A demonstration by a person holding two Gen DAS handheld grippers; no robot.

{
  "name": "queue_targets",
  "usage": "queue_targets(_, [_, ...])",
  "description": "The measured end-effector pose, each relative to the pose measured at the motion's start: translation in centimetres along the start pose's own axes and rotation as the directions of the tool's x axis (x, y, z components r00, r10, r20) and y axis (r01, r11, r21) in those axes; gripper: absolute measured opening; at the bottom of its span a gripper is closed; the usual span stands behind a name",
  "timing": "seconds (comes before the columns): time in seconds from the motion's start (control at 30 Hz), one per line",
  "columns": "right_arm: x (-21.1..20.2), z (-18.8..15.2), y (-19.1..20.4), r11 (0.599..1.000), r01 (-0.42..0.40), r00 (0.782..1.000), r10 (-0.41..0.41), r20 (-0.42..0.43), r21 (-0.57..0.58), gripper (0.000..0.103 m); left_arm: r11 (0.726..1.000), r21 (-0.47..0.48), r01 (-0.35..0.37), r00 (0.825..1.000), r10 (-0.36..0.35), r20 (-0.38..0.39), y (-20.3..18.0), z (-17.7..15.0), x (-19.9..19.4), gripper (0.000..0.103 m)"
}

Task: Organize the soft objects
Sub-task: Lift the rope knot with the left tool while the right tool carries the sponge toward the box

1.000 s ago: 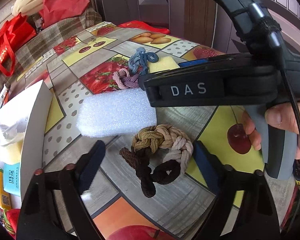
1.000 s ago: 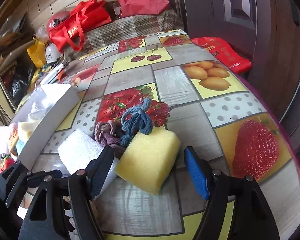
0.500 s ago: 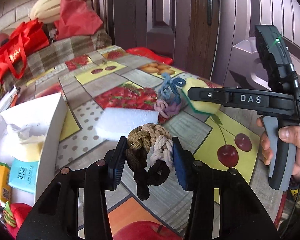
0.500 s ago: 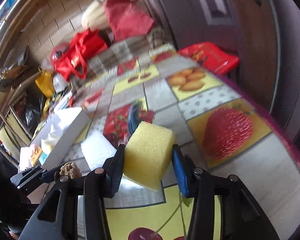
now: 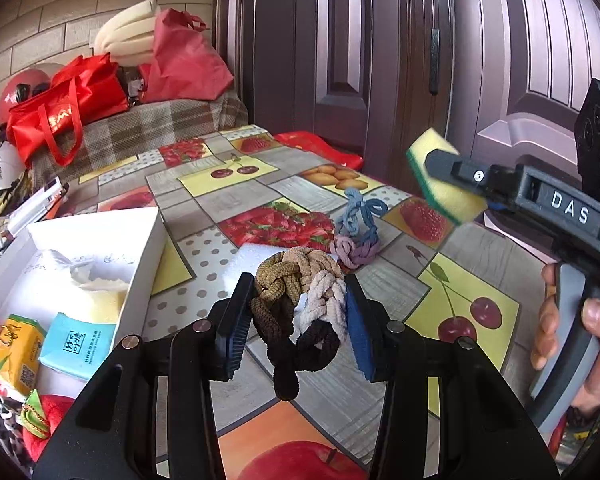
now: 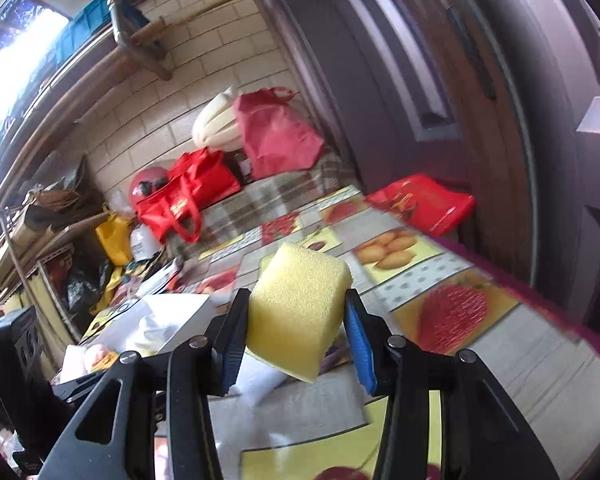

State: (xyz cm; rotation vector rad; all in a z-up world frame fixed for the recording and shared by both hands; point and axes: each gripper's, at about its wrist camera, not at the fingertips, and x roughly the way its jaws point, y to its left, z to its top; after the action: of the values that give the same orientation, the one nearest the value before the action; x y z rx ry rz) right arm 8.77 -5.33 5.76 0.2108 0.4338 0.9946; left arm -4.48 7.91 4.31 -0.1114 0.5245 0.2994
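My left gripper (image 5: 298, 320) is shut on a bundle of braided hair ties (image 5: 300, 300) in tan, cream and dark brown, lifted off the fruit-print tablecloth (image 5: 236, 200). My right gripper (image 6: 296, 326) is shut on a yellow sponge (image 6: 298, 312), held up in the air. In the left wrist view the sponge (image 5: 440, 176), with its green underside, hangs at the right between the right gripper's fingers. A white foam block (image 5: 256, 252) lies behind the bundle, partly hidden. Blue hair ties (image 5: 358, 214) and purple hair ties (image 5: 354, 250) lie further back.
A white box (image 5: 140, 252) at the left holds tissue, packets and soft items. Red bags (image 5: 60, 108) and a cream cushion (image 5: 128, 36) sit on a plaid seat beyond the table. A dark door (image 5: 340, 40) stands behind. A hand (image 5: 592, 340) grips the right gripper's handle.
Both grippers closed, the left on the braided bundle and the right on the yellow sponge, then lifted them off the table. The right gripper tilted upward and rolled.
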Motion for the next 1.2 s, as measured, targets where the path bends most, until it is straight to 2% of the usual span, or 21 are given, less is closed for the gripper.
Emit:
queue_targets(0.17, [0.6, -0.3, 2.1, 0.999, -0.016, 1.000, 0.016, 0.007, -0.046, 0.046, 1.000, -0.009, -0.021, 0.999, 0.022, 0.045, 0.1, 0.0, -0.9, 0.043])
queue_targets(0.47, [0.8, -0.8, 2.9, 0.997, -0.031, 0.999, 0.031, -0.009, -0.063, 0.046, 0.999, -0.031, -0.041, 0.994, 0.044, 0.095, 1.3, -0.7, -3.0, 0.043])
queue_targets(0.87, [1.9, -1.8, 5.4, 0.993, -0.059, 0.997, 0.054, -0.047, -0.106, 0.046, 0.987, -0.116, -0.109, 0.987, 0.121, 0.110, 5.7, -2.2, -5.7, 0.043])
queue_targets(1.2, [4.2, -3.1, 9.4, 0.976, -0.092, 0.992, 0.072, -0.107, -0.198, 0.046, 0.975, -0.166, -0.148, 0.980, 0.167, 0.107, 8.0, -2.7, -6.6, 0.043])
